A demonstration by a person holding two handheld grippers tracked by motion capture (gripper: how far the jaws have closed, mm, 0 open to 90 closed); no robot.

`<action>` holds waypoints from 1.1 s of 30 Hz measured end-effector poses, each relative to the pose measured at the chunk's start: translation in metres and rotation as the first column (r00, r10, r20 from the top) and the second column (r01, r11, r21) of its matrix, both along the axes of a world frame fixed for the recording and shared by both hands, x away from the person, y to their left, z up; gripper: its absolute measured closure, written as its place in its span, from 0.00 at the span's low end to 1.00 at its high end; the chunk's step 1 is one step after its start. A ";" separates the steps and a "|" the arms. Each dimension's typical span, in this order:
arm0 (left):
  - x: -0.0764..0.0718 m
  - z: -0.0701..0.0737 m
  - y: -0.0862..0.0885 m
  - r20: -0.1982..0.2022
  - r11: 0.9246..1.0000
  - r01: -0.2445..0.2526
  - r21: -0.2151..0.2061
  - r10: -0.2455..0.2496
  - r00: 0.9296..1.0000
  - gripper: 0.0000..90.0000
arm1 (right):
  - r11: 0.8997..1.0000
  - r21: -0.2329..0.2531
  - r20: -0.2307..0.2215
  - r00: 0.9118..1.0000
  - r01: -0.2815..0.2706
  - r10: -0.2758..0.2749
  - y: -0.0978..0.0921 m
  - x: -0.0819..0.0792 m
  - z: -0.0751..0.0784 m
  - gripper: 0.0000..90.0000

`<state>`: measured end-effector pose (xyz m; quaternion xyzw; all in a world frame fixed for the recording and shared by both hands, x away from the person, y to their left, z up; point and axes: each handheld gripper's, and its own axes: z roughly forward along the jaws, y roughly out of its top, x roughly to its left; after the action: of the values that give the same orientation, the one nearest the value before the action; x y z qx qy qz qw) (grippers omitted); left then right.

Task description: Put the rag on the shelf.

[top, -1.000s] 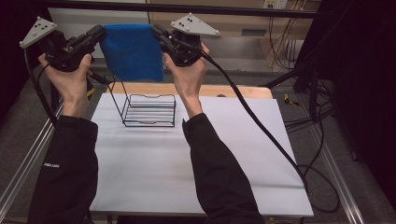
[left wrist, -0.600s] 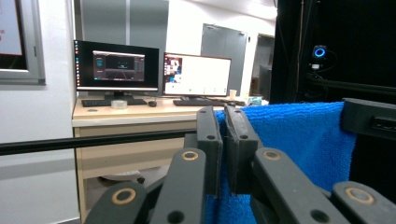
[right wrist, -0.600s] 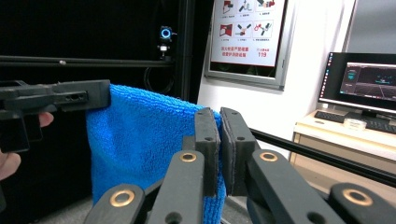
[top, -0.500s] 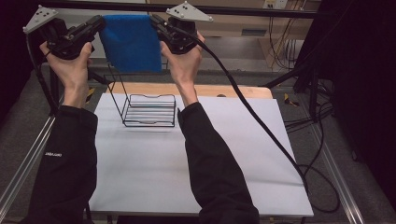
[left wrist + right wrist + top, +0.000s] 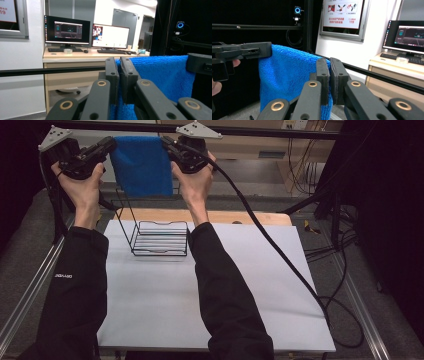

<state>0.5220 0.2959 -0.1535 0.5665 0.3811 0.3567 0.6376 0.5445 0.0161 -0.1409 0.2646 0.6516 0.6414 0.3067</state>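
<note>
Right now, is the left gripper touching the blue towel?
Touching. The left gripper view shows the left gripper with its jaws shut on the top corner of the blue towel.

White wall (image 5: pixel 22 82), wooden desk (image 5: pixel 75 60) with two monitors (image 5: pixel 67 31), dark floor (image 5: pixel 350 285).

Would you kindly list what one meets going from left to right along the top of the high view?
Left hand-held gripper → blue cloth → right hand-held gripper → black cable trailing away to the right.
</note>
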 end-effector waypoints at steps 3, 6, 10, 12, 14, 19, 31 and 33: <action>0.002 -0.003 0.002 -0.005 1.000 0.001 0.001 -0.001 1.000 0.95 | 1.000 -0.006 -0.005 1.000 -0.003 0.003 0.002 0.003 -0.004 0.96; 0.003 -0.009 0.006 -0.010 1.000 0.007 0.009 -0.007 1.000 0.95 | 1.000 -0.021 -0.005 1.000 -0.008 0.008 0.004 0.004 -0.007 0.96; -0.001 -0.018 0.010 -0.012 1.000 0.020 0.015 -0.020 1.000 0.95 | 0.999 -0.031 -0.021 1.000 -0.015 0.014 0.006 0.001 -0.012 0.96; -0.004 -0.022 0.012 -0.014 0.999 0.026 0.024 -0.026 1.000 0.95 | 0.999 -0.037 -0.028 0.999 -0.019 0.018 0.007 -0.002 -0.015 0.96; -0.008 -0.025 0.012 -0.012 0.999 0.031 0.034 -0.031 0.999 0.95 | 0.999 -0.040 -0.033 0.999 -0.023 0.021 0.007 -0.004 -0.019 0.96; -0.014 -0.034 0.011 -0.022 0.997 0.039 0.059 -0.038 0.999 0.95 | 0.998 -0.048 -0.070 0.997 -0.029 0.025 0.005 -0.007 -0.030 0.96; -0.018 -0.057 0.006 -0.058 0.995 0.065 0.077 -0.061 0.996 0.95 | 0.996 -0.072 -0.105 0.993 -0.052 0.045 -0.006 -0.013 -0.052 0.96; -0.021 -0.058 0.006 -0.055 0.995 0.067 0.080 -0.063 0.996 0.95 | 0.996 -0.077 -0.108 0.993 -0.054 0.046 -0.006 -0.015 -0.054 0.96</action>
<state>0.5012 0.3019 -0.2116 0.6133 0.3643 0.3360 0.6151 0.5297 0.0106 -0.1950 0.2695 0.6984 0.6075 0.2658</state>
